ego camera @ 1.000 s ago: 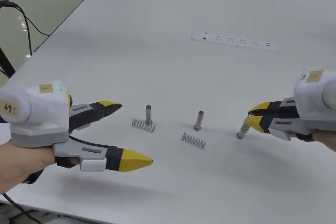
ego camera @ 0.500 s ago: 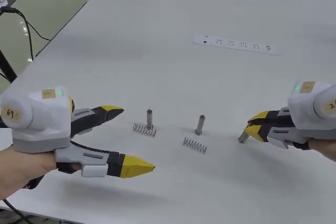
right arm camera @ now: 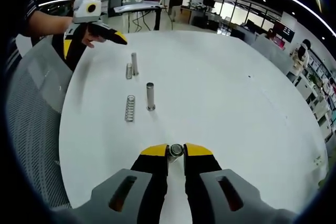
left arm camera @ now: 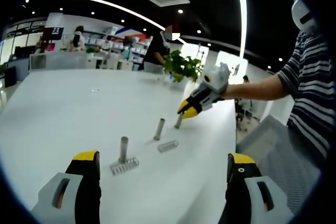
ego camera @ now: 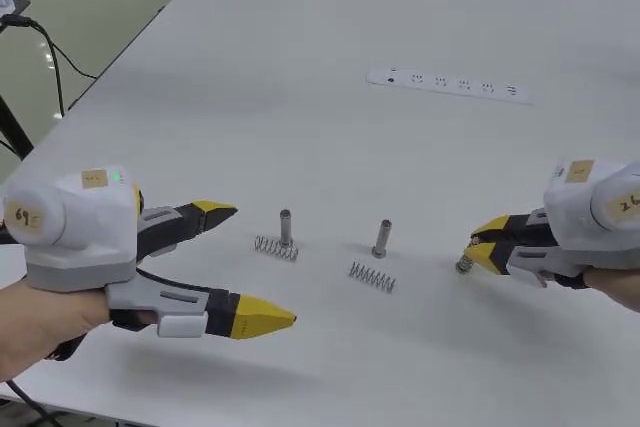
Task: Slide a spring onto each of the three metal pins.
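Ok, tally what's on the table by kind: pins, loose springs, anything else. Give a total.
Metal pins: 3 (left pin, middle pin, right pin between the right tongs)
Loose springs lying flat: 2 (left spring, middle spring)
Power strip: 1
Total: 6

The right gripper (ego camera: 481,244) is brought lower and closer over the spring-wrapped pin (ego camera: 464,264), so much less of it is seen now.
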`<state>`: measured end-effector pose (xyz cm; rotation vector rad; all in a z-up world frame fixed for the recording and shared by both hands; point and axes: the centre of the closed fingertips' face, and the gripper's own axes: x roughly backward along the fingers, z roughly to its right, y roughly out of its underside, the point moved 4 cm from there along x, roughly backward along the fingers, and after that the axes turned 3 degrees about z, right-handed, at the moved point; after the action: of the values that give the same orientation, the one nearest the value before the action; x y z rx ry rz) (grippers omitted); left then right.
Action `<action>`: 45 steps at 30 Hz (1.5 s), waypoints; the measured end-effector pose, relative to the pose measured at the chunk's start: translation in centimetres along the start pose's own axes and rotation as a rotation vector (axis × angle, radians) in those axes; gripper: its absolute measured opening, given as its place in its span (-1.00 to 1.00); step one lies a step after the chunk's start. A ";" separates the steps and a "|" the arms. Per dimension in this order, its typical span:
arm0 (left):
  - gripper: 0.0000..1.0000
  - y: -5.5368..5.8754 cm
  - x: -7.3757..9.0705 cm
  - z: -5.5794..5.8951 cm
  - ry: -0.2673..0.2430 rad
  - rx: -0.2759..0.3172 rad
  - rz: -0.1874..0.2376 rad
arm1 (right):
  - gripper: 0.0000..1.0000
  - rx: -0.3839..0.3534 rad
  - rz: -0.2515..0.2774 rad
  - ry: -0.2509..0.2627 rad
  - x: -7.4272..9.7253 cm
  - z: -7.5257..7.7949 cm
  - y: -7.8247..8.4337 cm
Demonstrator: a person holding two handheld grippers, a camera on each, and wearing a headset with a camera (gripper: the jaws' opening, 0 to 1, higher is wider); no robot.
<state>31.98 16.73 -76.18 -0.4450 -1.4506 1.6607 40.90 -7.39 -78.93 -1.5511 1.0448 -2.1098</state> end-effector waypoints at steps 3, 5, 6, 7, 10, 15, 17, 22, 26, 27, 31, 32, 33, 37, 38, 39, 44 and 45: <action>0.96 0.0 0.0 0.1 0.002 0.001 0.000 | -0.83 0.000 0.002 -0.002 0.0 -0.1 0.1; 0.96 0.0 0.0 0.1 0.002 0.002 0.000 | -0.83 -0.009 0.005 0.000 0.0 0.1 0.1; 0.96 0.0 0.0 0.1 0.001 0.002 0.001 | -0.83 -0.012 0.006 0.001 0.0 0.1 0.1; 0.96 0.0 0.0 0.1 0.001 0.003 0.001 | -0.83 -0.015 0.008 0.003 0.0 0.0 0.1; 0.96 0.0 0.0 0.2 0.004 0.003 -0.001 | -0.80 -0.038 0.015 0.001 0.0 0.0 0.2; 0.96 0.0 0.0 0.1 0.004 0.002 0.001 | -0.77 -0.037 0.020 0.006 0.2 -0.2 0.1; 0.96 0.0 0.0 0.1 0.003 0.002 0.001 | -0.75 -0.045 0.028 0.010 0.3 -0.2 -0.1; 0.96 0.0 0.0 0.0 0.000 0.003 0.006 | -0.72 -0.063 0.053 0.023 0.8 0.0 -0.4; 0.96 0.0 0.1 -0.1 -0.002 0.002 0.007 | -0.68 -0.123 0.091 0.032 1.2 0.1 -0.6; 0.96 0.0 0.1 -0.1 -0.003 0.002 0.006 | -0.67 -0.127 0.095 0.032 1.3 0.1 -0.6; 0.96 0.1 0.3 -0.1 -0.006 -0.001 0.004 | -0.66 -0.153 0.116 0.032 1.7 -0.2 -0.7; 0.96 0.1 0.3 -0.2 -0.008 -0.001 0.005 | -0.66 -0.156 0.120 0.034 1.8 -0.2 -0.7; 0.96 0.1 0.3 -0.2 -0.008 0.000 0.005 | -0.66 -0.159 0.120 0.033 1.9 -0.3 -0.7; 0.96 0.1 0.3 -0.3 -0.014 -0.002 0.003 | -0.68 -0.182 0.134 0.025 2.3 -0.5 -0.8; 0.96 0.1 0.4 -0.4 -0.017 -0.001 0.004 | -0.67 -0.183 0.140 0.029 2.4 -0.6 -0.8; 0.96 0.1 0.4 -0.4 -0.018 0.002 0.007 | -0.67 -0.196 0.152 0.025 2.6 -0.6 -0.9; 0.96 0.1 0.5 -0.5 -0.021 0.003 0.006 | -0.67 -0.211 0.172 0.027 3.2 -1.1 -1.1; 0.96 0.1 0.5 -0.5 -0.021 0.003 0.007 | -0.67 -0.218 0.179 0.027 3.3 -1.2 -1.2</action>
<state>32.03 17.44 -76.27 -0.4329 -1.4632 1.6775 38.84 -8.25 -76.00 -1.4629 1.4073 -1.9544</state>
